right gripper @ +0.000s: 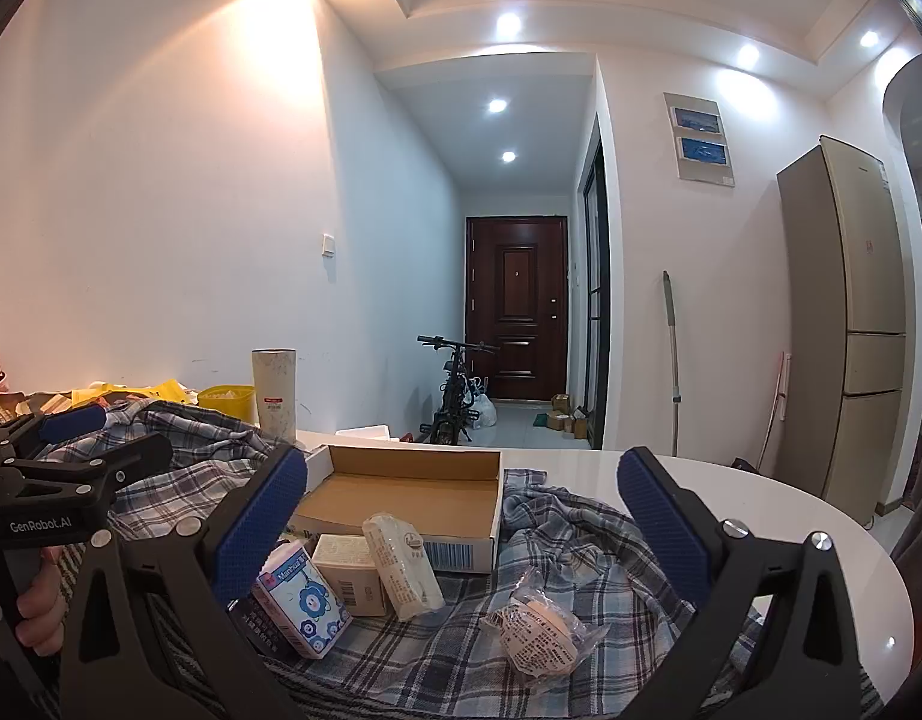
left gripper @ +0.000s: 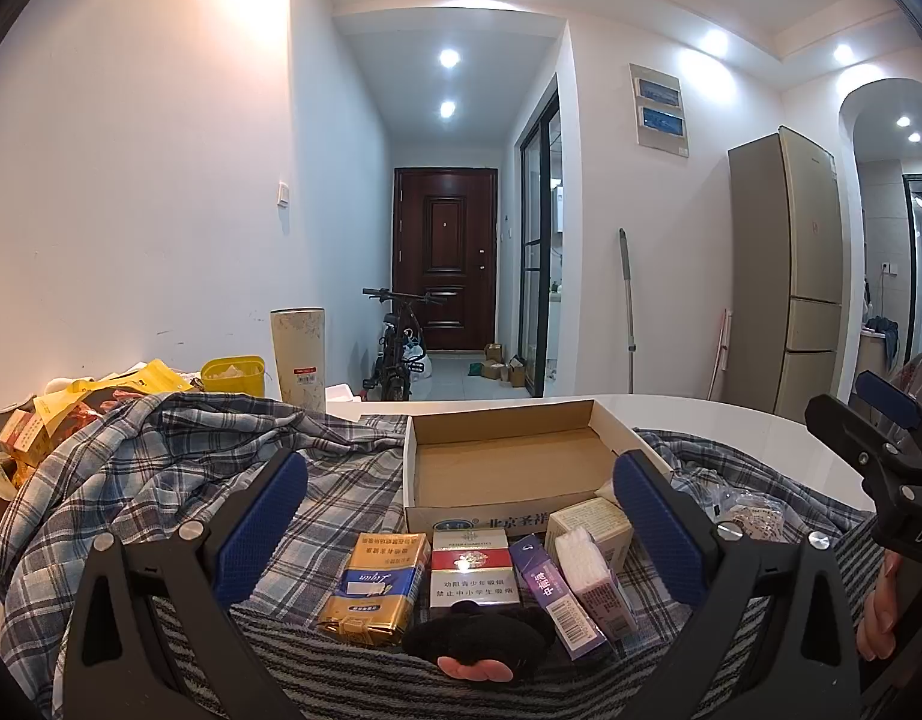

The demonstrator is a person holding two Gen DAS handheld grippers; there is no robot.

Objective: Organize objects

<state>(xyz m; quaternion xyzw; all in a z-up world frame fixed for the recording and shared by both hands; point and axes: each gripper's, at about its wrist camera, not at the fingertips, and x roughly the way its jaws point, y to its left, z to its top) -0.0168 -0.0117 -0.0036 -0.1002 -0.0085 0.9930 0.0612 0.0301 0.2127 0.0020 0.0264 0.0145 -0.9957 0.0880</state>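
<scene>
Left wrist view. Left gripper (left gripper: 458,510): jaws spread wide, nothing between the pads, hovering above a row of small packs on the blue-grey plaid cloth (left gripper: 161,480). Row, left to right: gold foil cigarette pack (left gripper: 374,588), red-and-white cigarette pack (left gripper: 473,567), purple slim carton (left gripper: 560,600), white tissue packet (left gripper: 587,567). Black fuzzy item (left gripper: 479,636) nearest the camera. Open shallow cardboard box (left gripper: 509,468) just behind the row, empty.

Right wrist view. Right gripper (right gripper: 461,516): jaws spread wide, holding nothing. Blue-flowered tissue pack (right gripper: 305,600), beige carton (right gripper: 347,576), white wrapped bar (right gripper: 401,564) just before the box; clear-wrapped round pastry (right gripper: 539,630) apart, to the right.
</scene>
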